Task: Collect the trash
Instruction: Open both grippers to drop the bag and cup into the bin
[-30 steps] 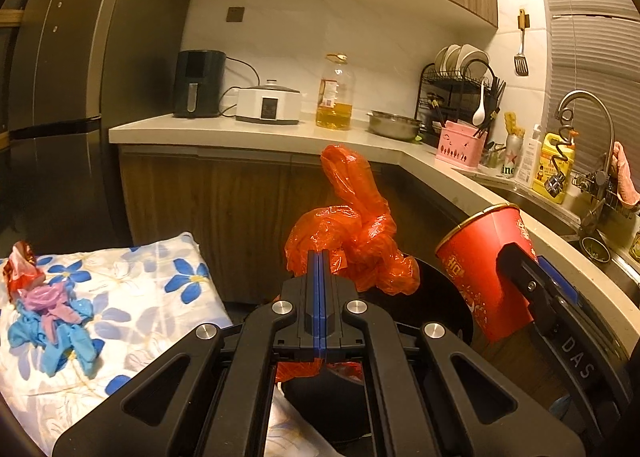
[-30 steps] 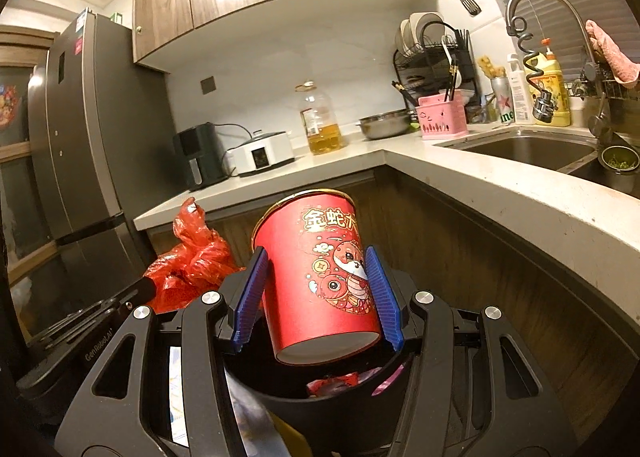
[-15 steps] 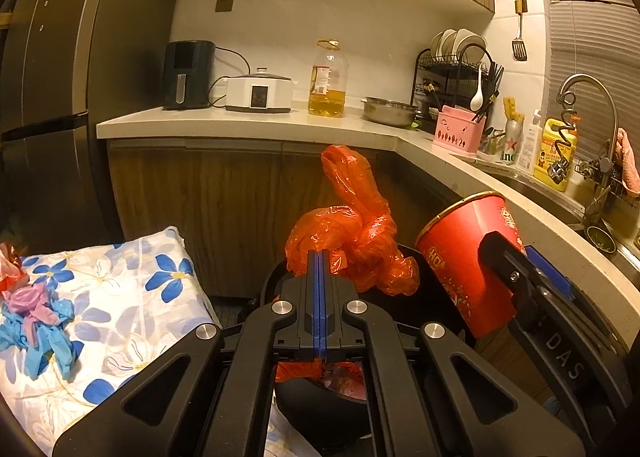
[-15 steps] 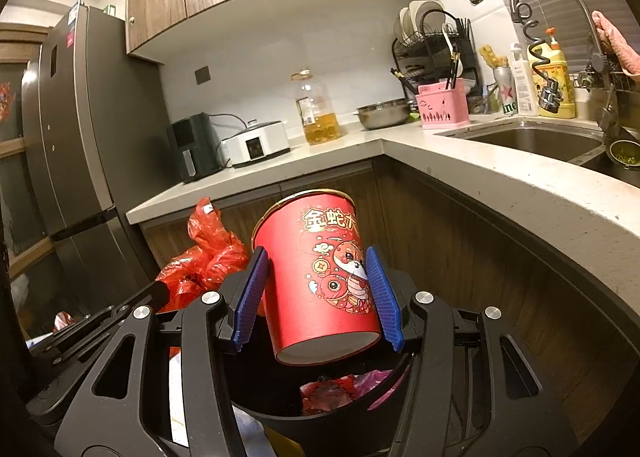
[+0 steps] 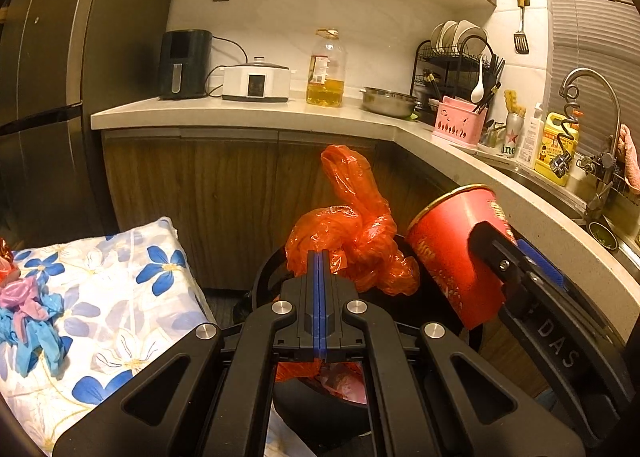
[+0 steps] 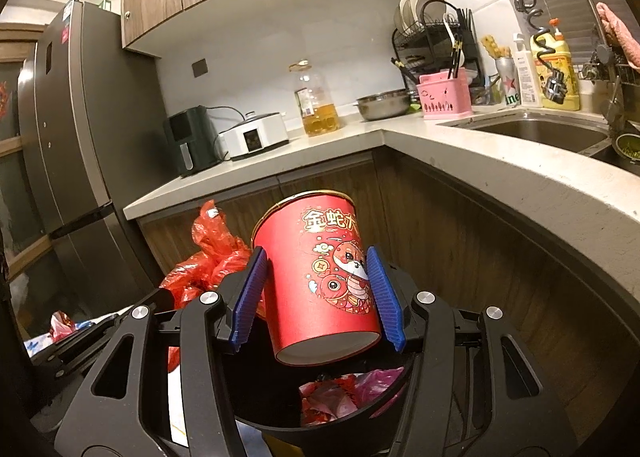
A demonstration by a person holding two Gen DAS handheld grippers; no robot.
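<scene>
Right claw [image 6: 318, 291] clamped red cup [image 6: 320, 277], axis near upright, directly above bin [image 6: 320, 431]. Left claw [image 5: 321, 265] pinched orange bag [image 5: 352, 233], above bin's left rim.

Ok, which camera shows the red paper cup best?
Right wrist: the red paper cup sits centred, printed face whole, clamped between the right gripper. Left wrist shows only the cup's side, partly behind that gripper's finger.

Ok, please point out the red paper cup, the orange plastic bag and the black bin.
red paper cup [image 6: 320, 277]: right wrist view, printed side wall.
orange plastic bag [image 5: 356, 233]: left wrist view, knotted middle.
black bin [image 6: 384, 403]: right wrist view, front rim.
</scene>
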